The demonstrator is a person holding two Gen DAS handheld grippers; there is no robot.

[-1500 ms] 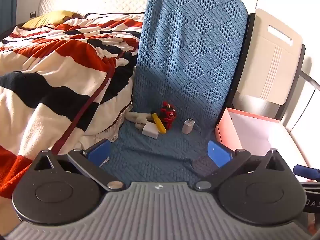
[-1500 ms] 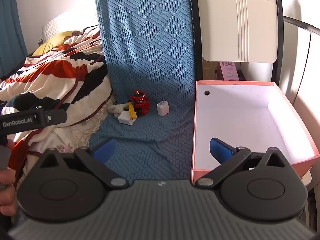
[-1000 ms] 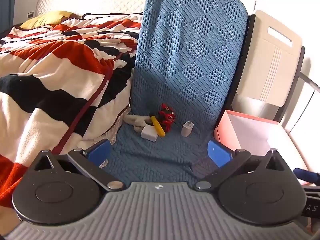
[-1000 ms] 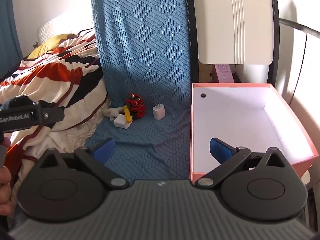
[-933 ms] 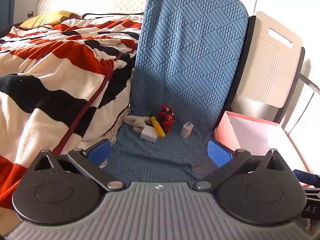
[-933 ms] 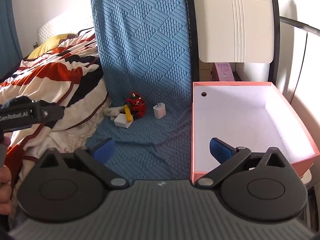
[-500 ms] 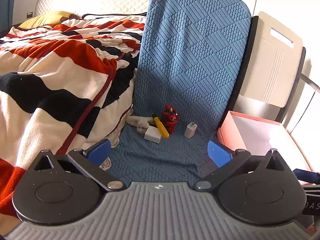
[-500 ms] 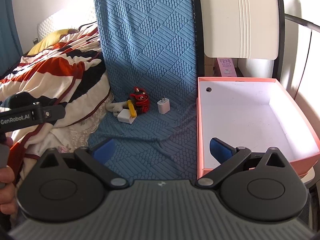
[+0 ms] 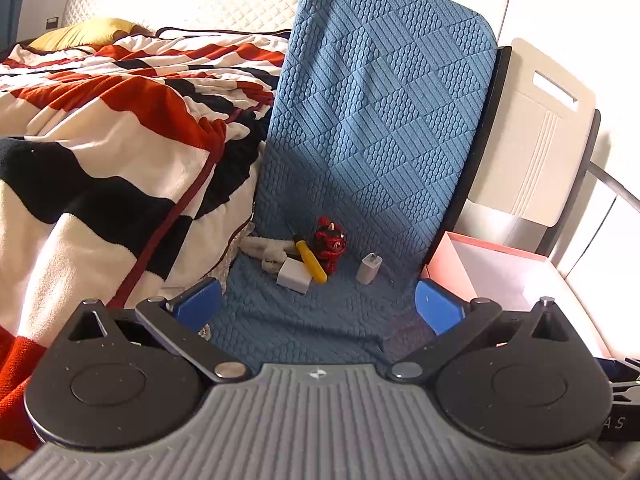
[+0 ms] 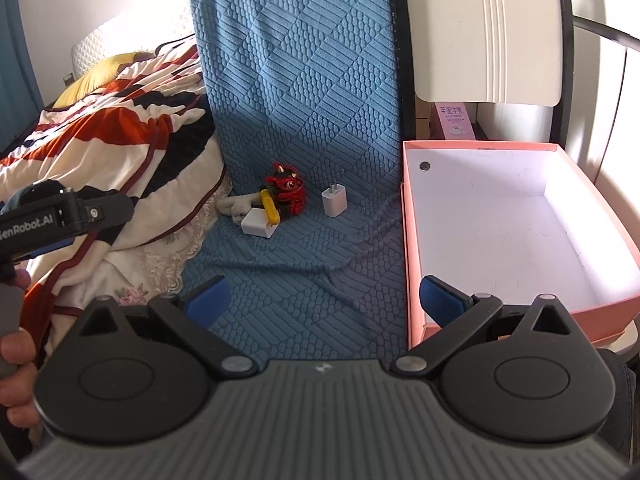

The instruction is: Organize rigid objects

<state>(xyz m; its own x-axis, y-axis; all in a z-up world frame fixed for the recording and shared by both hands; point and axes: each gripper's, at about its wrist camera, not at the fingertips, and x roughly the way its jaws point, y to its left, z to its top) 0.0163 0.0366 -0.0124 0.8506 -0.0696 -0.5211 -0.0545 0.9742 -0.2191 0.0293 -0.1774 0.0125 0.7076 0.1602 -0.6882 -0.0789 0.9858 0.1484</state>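
On the blue-covered seat (image 9: 304,320) lie a red toy figure (image 9: 330,243), a yellow-handled screwdriver (image 9: 310,260), a white square charger (image 9: 294,276), a small white plug adapter (image 9: 369,268) and a cream soft piece (image 9: 264,250). They also show in the right wrist view: red toy figure (image 10: 286,192), screwdriver (image 10: 269,208), square charger (image 10: 258,222), plug adapter (image 10: 334,200). My left gripper (image 9: 318,306) is open and empty, well short of them. My right gripper (image 10: 324,298) is open and empty, its right finger over the pink box (image 10: 408,240).
The pink box with a white inside stands right of the seat, with nothing in it that I can see. A striped red, black and white blanket (image 9: 100,160) lies on the bed at left. A cream chair back (image 10: 488,32) rises behind the box.
Both grippers have shifted slightly toward the objects on the seat, which look a little larger. Jaws stay open. Nothing was picked up.
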